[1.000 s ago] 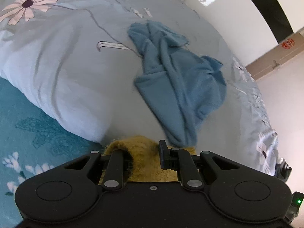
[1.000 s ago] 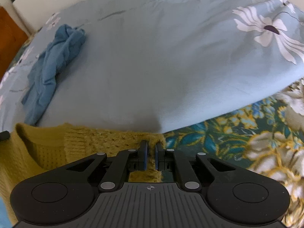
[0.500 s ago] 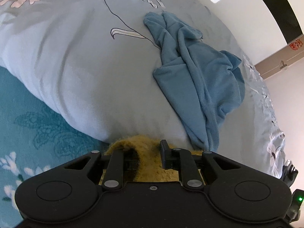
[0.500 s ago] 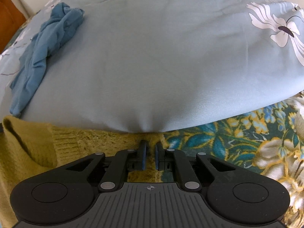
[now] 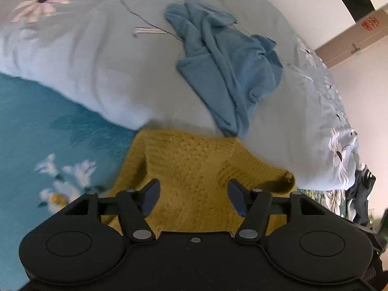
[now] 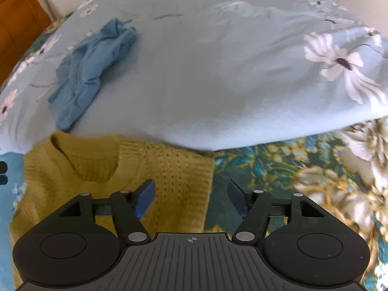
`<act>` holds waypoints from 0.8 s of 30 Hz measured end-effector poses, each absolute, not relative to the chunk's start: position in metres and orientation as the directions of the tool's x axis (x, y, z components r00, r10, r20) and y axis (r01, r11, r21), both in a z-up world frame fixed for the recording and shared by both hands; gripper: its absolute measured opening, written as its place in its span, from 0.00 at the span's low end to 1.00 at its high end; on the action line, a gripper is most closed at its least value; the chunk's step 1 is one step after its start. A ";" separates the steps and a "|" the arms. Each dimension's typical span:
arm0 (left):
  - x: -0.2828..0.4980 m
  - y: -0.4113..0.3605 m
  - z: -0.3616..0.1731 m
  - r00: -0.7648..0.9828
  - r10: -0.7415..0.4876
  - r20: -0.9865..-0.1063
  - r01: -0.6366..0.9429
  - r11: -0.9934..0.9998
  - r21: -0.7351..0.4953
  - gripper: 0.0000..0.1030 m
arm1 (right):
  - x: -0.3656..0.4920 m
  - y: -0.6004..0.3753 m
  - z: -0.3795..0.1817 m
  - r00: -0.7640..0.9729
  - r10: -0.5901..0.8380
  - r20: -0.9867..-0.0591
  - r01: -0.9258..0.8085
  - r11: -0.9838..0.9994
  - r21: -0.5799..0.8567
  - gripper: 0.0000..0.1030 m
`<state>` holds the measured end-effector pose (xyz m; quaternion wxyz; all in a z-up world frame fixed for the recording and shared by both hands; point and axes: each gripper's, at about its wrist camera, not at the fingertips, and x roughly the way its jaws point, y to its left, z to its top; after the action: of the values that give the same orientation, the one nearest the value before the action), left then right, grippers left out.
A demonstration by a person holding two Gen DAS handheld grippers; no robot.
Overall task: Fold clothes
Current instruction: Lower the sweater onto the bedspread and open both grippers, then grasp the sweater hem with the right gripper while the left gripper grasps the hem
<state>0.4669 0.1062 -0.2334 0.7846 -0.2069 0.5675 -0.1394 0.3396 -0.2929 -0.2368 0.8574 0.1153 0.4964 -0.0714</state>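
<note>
A mustard-yellow knitted sweater (image 5: 194, 167) lies flat on the bed at the foot of a pale blue quilt; its collar (image 6: 84, 160) shows in the right wrist view. Above its left part hangs my left gripper (image 5: 193, 197), jaws opening, the pads clear of the knit. My right gripper (image 6: 191, 198) hovers over the sweater's right edge, jaws also opening, nothing pressed between the pads. A crumpled blue garment (image 5: 225, 68) rests on the quilt beyond the sweater, seen too as the blue garment (image 6: 89, 65) at upper left in the right wrist view.
The puffy pale blue quilt (image 6: 218, 72) with white flowers rises just behind the sweater. A teal floral sheet (image 5: 48, 133) lies to the left, a green-gold floral sheet (image 6: 303, 181) to the right. A wooden headboard (image 6: 17, 24) and white wall stand beyond the bed.
Both grippers were shut on the sweater's top edge; both have let go, their jaws now wide, and risen away. The sweater lies spread and far more of it shows.
</note>
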 end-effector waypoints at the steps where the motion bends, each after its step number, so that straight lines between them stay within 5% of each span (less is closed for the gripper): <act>1: 0.461 0.114 -0.228 0.335 -0.453 -0.826 -0.037 0.870 -0.492 0.58 | 0.330 -0.292 -0.231 0.502 -0.015 -0.864 0.253 0.959 0.131 0.62; 11: 0.324 0.191 -0.177 0.416 -0.494 -0.763 -0.122 0.801 -0.586 0.63 | 0.141 -0.256 -0.229 0.452 -0.006 -0.892 0.382 0.905 0.188 0.62; 18: 0.205 0.224 -0.190 0.346 -0.396 -0.851 -0.150 0.872 -0.467 0.64 | 0.018 -0.218 -0.258 0.327 -0.015 -0.945 0.461 0.875 0.146 0.52; 24: 0.148 0.229 -0.217 0.258 -0.305 -0.917 -0.167 0.921 -0.353 0.65 | 0.008 -0.189 -0.275 0.310 -0.026 -0.950 0.436 0.892 0.118 0.46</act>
<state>0.1480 0.2286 -0.2166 0.7691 -0.1941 0.6073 -0.0449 0.0079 -0.1892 -0.2746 0.7889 0.1801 0.5689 -0.1465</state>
